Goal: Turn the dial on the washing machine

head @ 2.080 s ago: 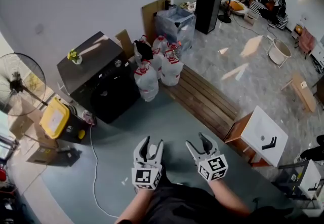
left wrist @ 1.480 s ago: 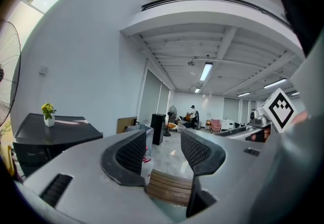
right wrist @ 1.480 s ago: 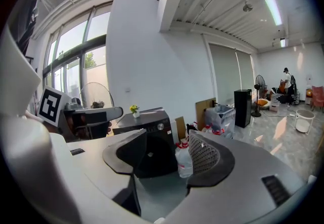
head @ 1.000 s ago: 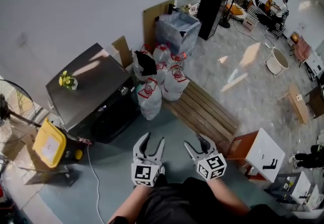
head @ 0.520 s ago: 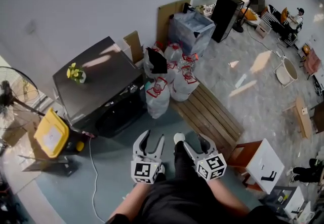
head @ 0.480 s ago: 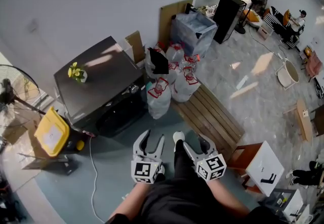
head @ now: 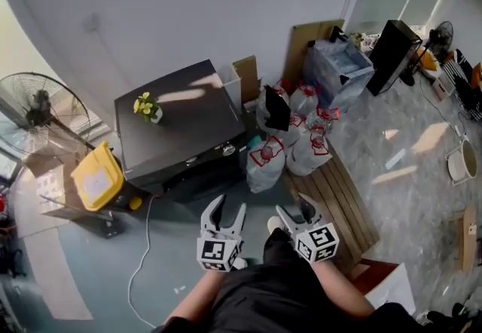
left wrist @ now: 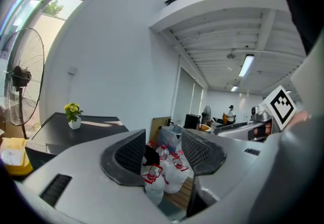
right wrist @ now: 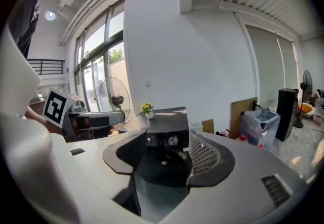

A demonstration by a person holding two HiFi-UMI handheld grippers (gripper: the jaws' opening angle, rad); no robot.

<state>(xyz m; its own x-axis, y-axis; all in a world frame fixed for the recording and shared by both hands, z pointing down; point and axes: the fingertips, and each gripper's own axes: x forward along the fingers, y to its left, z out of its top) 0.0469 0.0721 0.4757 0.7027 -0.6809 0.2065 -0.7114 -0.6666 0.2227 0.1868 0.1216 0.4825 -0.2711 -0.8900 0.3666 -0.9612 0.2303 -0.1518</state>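
The black washing machine [head: 177,128] stands against the wall, with a small yellow flower pot [head: 147,107] on its top. Its silver dial [head: 227,149] sits on the front panel, and shows again as the dial [right wrist: 173,140] between the right jaws, still some way off. My left gripper [head: 227,208] and right gripper [head: 294,207] are held side by side low in the head view, short of the machine. Both are open and hold nothing. The left gripper [left wrist: 162,149] points at white bags; the right gripper [right wrist: 167,154] points at the machine's front and door [right wrist: 163,159].
A yellow bin [head: 96,177] and a standing fan [head: 41,109] are left of the machine. White bags with red print [head: 290,147], a clear box [head: 339,68], cardboard [head: 309,41] and a black tower [head: 395,45] are to its right. A wooden slatted bench [head: 339,200] and a floor cable [head: 139,248] lie nearby.
The view has swung and moved closer, so the washing machine now lies nearer and more central ahead of the grippers. Both grippers stay open and in the same pose.
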